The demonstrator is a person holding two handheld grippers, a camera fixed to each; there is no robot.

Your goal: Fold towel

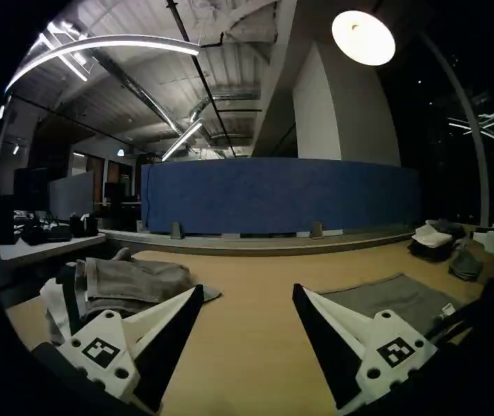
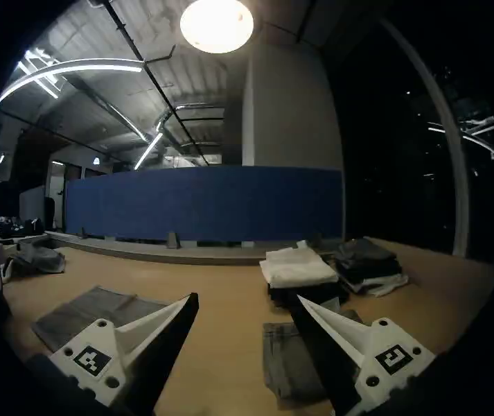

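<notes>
Left gripper view first: the left gripper (image 1: pixel 247 288) sits low at 6 o'clock, jaws spread wide, nothing between them but bare wooden table (image 1: pixel 247 347). Just past its finger at 4 o'clock lies the grey towel (image 1: pixel 392 295), spread flat on the table. Its long axis seems to run across the view, from about 3 towards 5 o'clock, and its near edge is hidden behind the finger. At 8 o'clock a loose pile (image 1: pixel 129 281) of grey and white cloth slumps beside the other finger. Farther off at 3 o'clock are more folded cloths (image 1: pixel 440 239), and the blue partition (image 1: pixel 274 194) runs along the table's far edge.

Over to the right gripper view: the right gripper (image 2: pixel 243 297) is also gaping wide and gripping nothing. Here the grey towel (image 2: pixel 91 312) shows at 8 o'clock, flat, its long side slanting from 9 towards 7 o'clock, with part of it behind the finger. At 5 o'clock a small grey cloth (image 2: pixel 281 357) lies partly under the other finger. Beyond it, a folded stack (image 2: pixel 298 267) with white on top stands beside a darker stack (image 2: pixel 368 263). The round lamp (image 2: pixel 217 24) glows at 12 o'clock.
</notes>
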